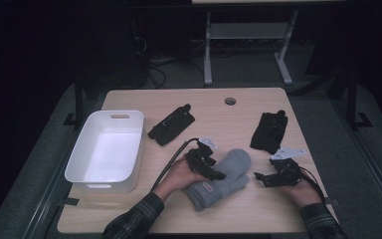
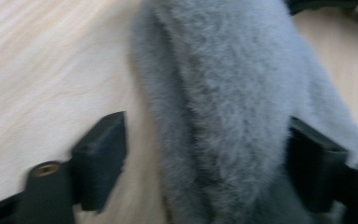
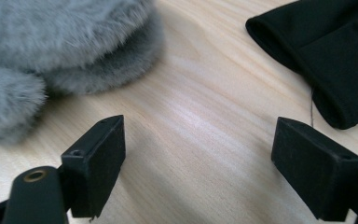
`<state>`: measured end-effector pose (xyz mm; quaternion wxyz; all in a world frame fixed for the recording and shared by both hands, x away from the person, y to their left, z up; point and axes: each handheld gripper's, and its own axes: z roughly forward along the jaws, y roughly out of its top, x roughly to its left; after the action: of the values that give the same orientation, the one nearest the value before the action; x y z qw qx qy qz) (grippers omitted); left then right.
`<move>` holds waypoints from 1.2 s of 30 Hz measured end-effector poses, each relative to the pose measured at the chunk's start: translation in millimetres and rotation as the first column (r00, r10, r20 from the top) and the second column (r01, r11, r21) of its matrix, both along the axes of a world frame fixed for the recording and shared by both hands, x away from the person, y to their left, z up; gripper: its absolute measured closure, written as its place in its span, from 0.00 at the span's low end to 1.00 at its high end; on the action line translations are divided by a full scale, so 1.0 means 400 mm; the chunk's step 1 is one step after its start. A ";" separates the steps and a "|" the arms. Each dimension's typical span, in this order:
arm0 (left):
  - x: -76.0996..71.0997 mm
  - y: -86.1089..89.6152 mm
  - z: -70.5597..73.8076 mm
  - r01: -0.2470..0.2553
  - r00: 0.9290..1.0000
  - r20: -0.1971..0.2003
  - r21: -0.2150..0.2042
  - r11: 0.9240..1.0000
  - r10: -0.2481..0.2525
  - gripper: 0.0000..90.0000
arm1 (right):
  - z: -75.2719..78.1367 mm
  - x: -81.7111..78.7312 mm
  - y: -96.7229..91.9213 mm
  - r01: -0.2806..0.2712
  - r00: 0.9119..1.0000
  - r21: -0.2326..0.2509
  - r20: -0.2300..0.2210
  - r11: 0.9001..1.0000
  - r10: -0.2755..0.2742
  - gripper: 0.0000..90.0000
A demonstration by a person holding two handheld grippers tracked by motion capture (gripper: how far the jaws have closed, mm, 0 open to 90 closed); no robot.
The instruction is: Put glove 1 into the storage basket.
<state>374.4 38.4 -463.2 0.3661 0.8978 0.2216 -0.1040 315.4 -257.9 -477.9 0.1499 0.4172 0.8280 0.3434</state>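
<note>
On the far left of the worktop point(image 1: 129, 219) sits a white bin point(image 1: 82, 164), smooth hard plastic with a handle slot, well away from both sets of fingers. Next comes a black glove point(image 1: 171, 124), thin and flat, lying beyond the left gripper point(image 1: 213, 173). The left gripper sits right over the grey mitten point(image 1: 226, 177), which is the thing being worked on. Its long side runs from the cuff near the person up and away to the rounded tip, slanting to the right. In the left gripper view the mitten point(image 2: 223, 102) runs straight up the middle between the two fingers point(image 2: 100, 161). The right-hand finger in that view touches the fluff, but the left-hand one stands apart with bare wood showing beside it, so the fingers are spread and not squeezing yet. To grab it, I think they need only close where they are. The mitten is soft and fuzzy and looks thick, so it should squash easily. The right gripper point(image 1: 268, 178) waits just beside the mitten's right edge, so the left one is nearer. In the right gripper view its fingers point(image 3: 98, 161) are spread wide with only wood between them; the mitten point(image 3: 60, 42) lies ahead to their left, and a second black glove point(image 3: 335, 56), smooth cloth with a hemmed cuff, lies ahead to their right.
</note>
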 end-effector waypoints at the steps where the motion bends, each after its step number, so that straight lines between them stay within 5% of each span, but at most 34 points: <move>1: 0.001 0.000 0.000 0.012 1.000 -0.010 -0.005 1.000 -0.012 0.32 | 0.000 0.001 0.000 0.000 1.000 0.002 0.001 1.000 0.000 0.18; 6: 0.007 0.000 -0.003 0.058 0.996 -0.063 -0.031 0.998 -0.060 0.53 | -0.006 -0.001 -0.001 0.007 1.000 0.014 0.016 1.000 -0.007 0.16; 12: 0.002 -0.001 0.001 0.064 0.995 -0.069 -0.031 0.997 -0.066 0.67 | -0.011 -0.004 -0.005 0.005 0.999 0.024 0.034 1.000 -0.005 0.15; 18: -0.019 -0.009 0.020 0.064 0.998 -0.003 0.011 0.998 -0.064 0.81 | -0.011 -0.004 -0.005 0.004 0.999 0.024 0.033 1.000 -0.005 0.15; 28: -0.027 0.008 0.059 0.047 0.999 0.012 -0.013 0.999 -0.047 0.85 | -0.011 -0.003 -0.005 0.003 0.999 0.023 0.033 1.000 -0.004 0.15; 36: -0.036 0.036 0.127 0.026 0.998 0.063 -0.046 0.999 -0.023 0.85 | -0.011 -0.004 -0.005 0.005 0.999 0.024 0.032 1.000 -0.006 0.15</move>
<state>360.0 52.9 -412.5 0.3923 0.8945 0.1967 -0.0854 314.0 -259.7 -482.3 0.1590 0.4157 0.8202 0.3594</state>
